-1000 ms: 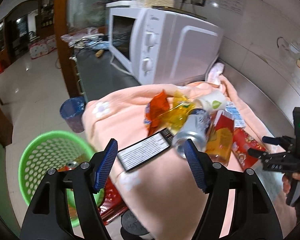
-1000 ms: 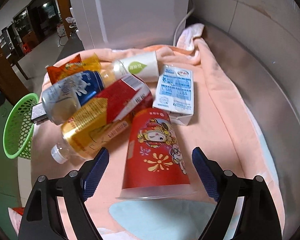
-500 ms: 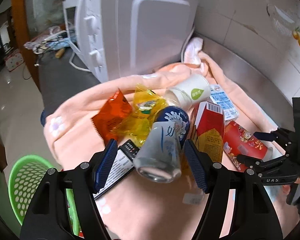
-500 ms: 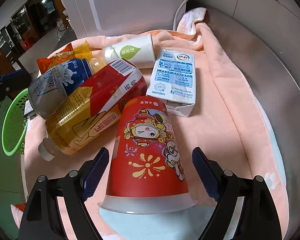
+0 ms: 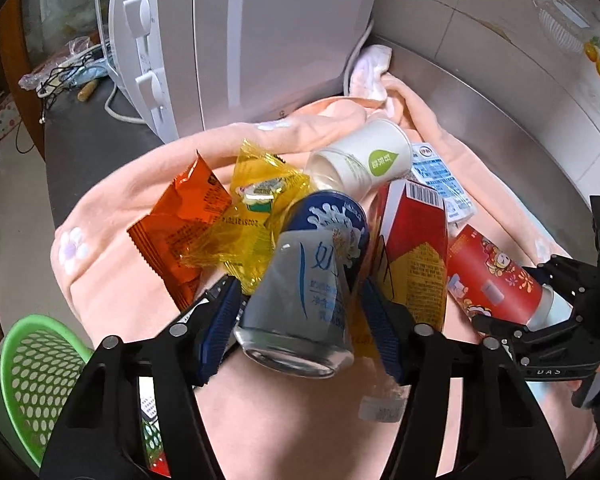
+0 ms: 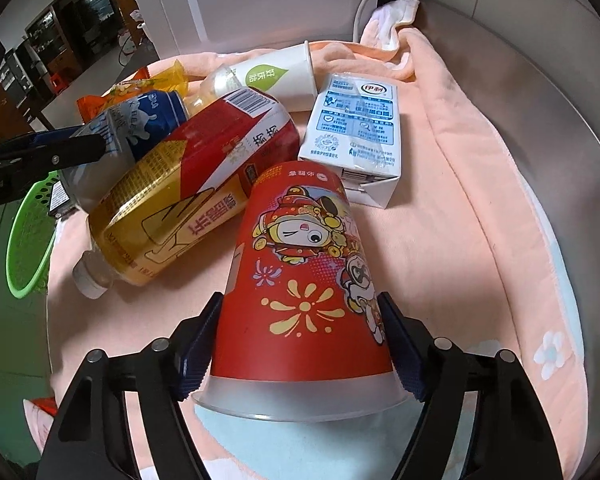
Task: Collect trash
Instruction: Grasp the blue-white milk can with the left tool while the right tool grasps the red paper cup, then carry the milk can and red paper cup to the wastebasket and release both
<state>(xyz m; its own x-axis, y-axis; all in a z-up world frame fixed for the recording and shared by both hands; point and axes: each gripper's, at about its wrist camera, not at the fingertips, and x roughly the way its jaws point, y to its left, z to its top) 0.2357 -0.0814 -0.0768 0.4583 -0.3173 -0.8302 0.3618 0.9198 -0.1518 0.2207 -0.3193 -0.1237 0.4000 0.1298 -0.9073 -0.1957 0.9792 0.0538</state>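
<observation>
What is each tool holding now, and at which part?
Left tool: blue-and-silver can, by its sides. Right tool: red paper cup, near its wide rim. Both just closed in.

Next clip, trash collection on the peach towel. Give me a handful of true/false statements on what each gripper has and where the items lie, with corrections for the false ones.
1. The right gripper has the red cartoon cup between its fingers. True; its jaws have just been closing and the pads sit against the cup's sides.
2. The left gripper is closing around the white paper cup. False: the blue and white can is between its fingers.
3. The red cartoon cup stands upright. False: it lies on its side on the peach towel.
4. The milk carton lies flat beside the red cartoon cup. True.
5. The green basket sits on the towel. False: it is off the counter, lower down.
</observation>
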